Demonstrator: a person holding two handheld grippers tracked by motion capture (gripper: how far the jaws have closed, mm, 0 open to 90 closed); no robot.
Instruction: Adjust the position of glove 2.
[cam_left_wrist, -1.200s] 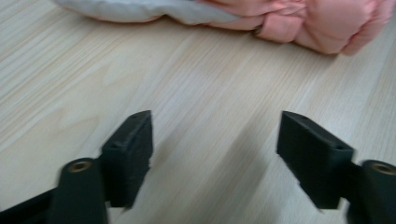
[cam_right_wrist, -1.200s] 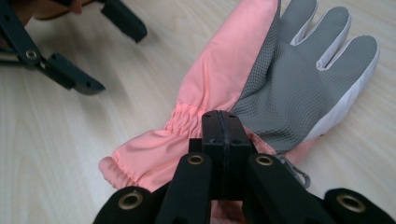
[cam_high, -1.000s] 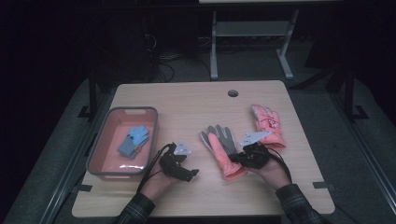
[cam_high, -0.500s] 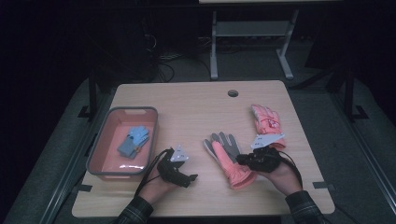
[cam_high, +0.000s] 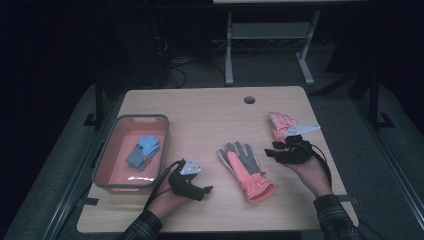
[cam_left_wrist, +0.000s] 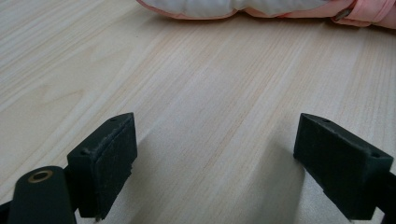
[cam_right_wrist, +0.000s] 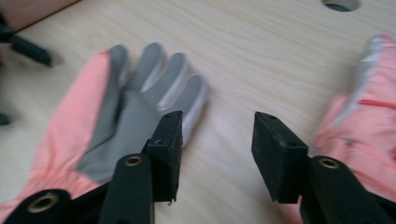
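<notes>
A pink glove with a grey palm (cam_high: 245, 167) lies flat, palm up, in the middle of the wooden table (cam_high: 210, 120). A second pink glove (cam_high: 281, 125) lies at the right. My right gripper (cam_high: 270, 150) hovers between the two gloves and points left. Its jaws have just been opening, and in the right gripper view the gripper (cam_right_wrist: 217, 149) has bare wood between them, the grey palm (cam_right_wrist: 126, 107) to the left and the other glove (cam_right_wrist: 364, 126) to the right. My left gripper (cam_high: 205, 192) rests left of the middle glove, open (cam_left_wrist: 215, 163) over bare wood, with the glove's edge (cam_left_wrist: 243, 7) ahead.
A pink bin with a grey rim (cam_high: 102, 165) stands at the left and holds blue cloth items (cam_high: 142, 150). A round cable hole (cam_high: 249, 99) sits near the far edge. Beyond the table stands a metal frame (cam_high: 270, 35) on dark floor.
My right gripper has let go of the middle glove, opened, and moved right and away from it. The glove now lies flat. The left gripper has hardly moved.
</notes>
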